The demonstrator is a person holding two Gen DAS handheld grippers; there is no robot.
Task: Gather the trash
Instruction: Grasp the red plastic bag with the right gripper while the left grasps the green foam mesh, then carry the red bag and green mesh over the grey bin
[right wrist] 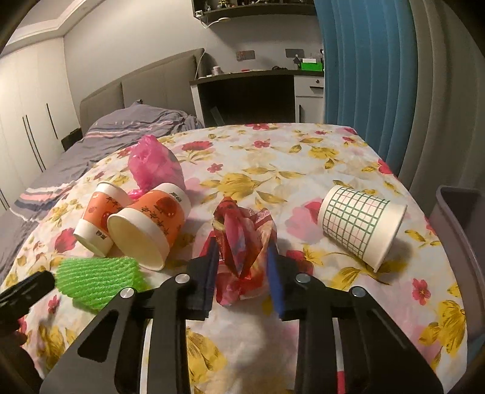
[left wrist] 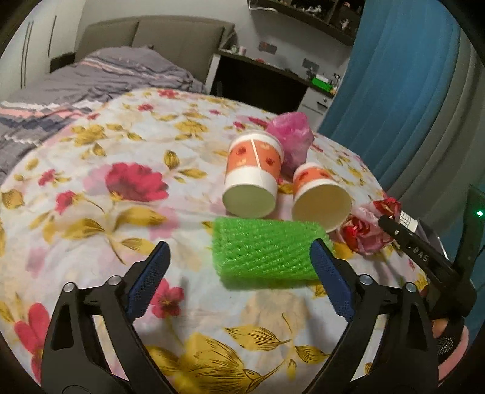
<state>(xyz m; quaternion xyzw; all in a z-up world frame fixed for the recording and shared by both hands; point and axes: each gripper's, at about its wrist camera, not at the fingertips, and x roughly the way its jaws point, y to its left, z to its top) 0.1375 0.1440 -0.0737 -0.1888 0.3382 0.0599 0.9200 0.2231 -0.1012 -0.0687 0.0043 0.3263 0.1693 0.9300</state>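
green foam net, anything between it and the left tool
Nothing visible. The green foam net lies on the floral cloth just ahead of the open left tool, its right end by the right finger. The two orange cups lie beyond it.

Bedroom, artificial warm light.
- Floral tablecloth (right wrist: 303, 157): white ground, red and yellow flowers, covers the foreground surface.
- Bed (left wrist: 100, 75): grey bedding with pink and white stripes, rumpled; grey padded headboard (right wrist: 145, 88) against the wall.
- Wardrobe (right wrist: 27, 115): white doors, long dark handles, left of the bed.
- Desk (right wrist: 248, 91): dark top, white sides, dark recess below; drawer unit (right wrist: 309, 88) at its right end; small clutter and a green box (right wrist: 312, 65) on top.
- Wall shelf (left wrist: 306, 18): dark, above the desk, small items.
- Curtain (right wrist: 363, 66): blue, pleated, at right.
- Walls (right wrist: 127, 39): pale grey.
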